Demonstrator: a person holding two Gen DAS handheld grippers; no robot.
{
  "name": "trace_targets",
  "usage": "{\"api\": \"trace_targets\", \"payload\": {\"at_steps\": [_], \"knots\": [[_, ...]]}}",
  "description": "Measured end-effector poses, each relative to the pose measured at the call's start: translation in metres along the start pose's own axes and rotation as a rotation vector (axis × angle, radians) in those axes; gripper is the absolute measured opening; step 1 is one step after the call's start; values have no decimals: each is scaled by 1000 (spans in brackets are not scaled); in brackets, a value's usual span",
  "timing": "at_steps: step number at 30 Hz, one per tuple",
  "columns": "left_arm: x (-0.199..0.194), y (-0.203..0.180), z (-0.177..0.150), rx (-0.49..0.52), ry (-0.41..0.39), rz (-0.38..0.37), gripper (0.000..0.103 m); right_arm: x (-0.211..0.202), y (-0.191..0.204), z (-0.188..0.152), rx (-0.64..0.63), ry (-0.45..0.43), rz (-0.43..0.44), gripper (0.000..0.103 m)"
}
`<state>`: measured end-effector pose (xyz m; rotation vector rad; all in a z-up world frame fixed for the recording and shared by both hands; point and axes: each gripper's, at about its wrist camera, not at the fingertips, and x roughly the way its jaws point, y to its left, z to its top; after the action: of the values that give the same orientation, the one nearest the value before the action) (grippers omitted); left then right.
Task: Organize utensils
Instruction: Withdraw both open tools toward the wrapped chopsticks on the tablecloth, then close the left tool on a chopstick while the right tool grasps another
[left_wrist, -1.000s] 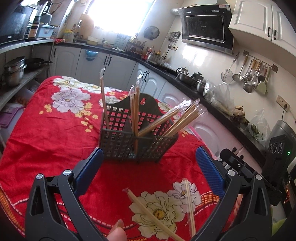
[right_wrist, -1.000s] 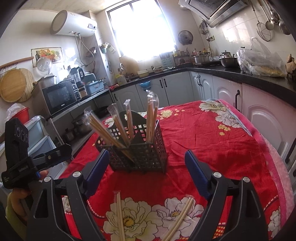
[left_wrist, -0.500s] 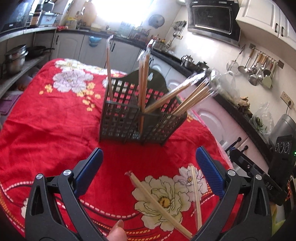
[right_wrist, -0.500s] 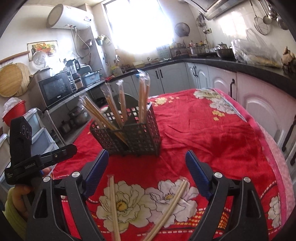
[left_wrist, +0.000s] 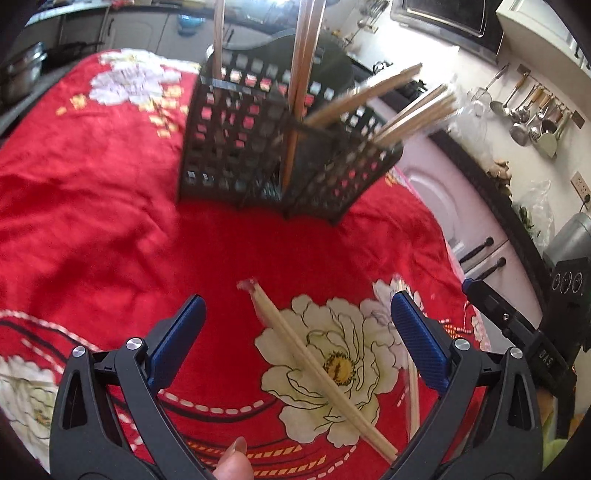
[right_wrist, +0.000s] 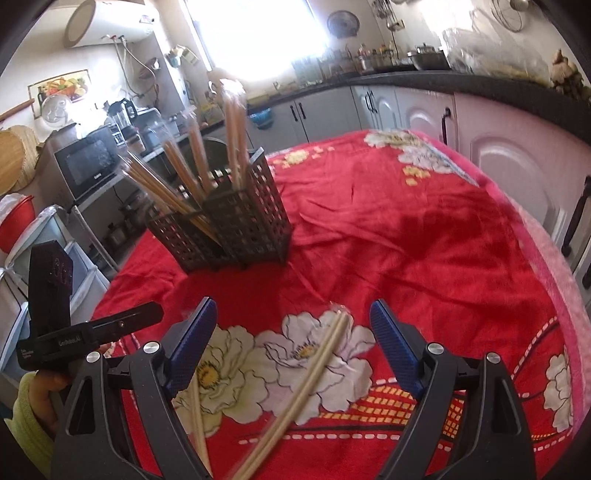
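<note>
1. Our left gripper hangs at the bottom of its frame, jaws wide apart, holding nothing.
2. Between those jaws one wrapped chopstick pair lies diagonally across a white flower on the red tablecloth.
3. Our right gripper is likewise spread and empty at the bottom of its frame, with another chopstick pair lying between its jaws.
4. A third pair lies at lower left of that frame, near the left jaw.
5. The dark utensil basket stands upper centre, further chopsticks leaning inside it.
</note>
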<state>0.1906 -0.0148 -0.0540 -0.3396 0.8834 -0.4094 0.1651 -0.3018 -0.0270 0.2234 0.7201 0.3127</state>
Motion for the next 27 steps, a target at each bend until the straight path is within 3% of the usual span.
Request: {"api": "trace_targets", "payload": {"at_steps": [2, 5, 10, 18, 22, 27], "knots": [[7, 0, -4, -3, 18, -3, 91, 6, -5, -3, 15, 26, -5, 82], [16, 0, -7, -1, 41, -3, 80, 16, -11, -6, 37, 63, -12, 82], [27, 7, -8, -31, 65, 3, 64, 29, -17, -9, 63, 104, -8, 72], [33, 8, -3, -42, 71, 16, 58, 49, -16, -6, 60, 151, 9, 60], [37, 8, -1, -39, 64, 50, 43, 67, -18, -6, 65, 212, -12, 58], [43, 9, 4, -34, 65, 69, 36, 76, -20, -1, 89, 224, -3, 58]]}}
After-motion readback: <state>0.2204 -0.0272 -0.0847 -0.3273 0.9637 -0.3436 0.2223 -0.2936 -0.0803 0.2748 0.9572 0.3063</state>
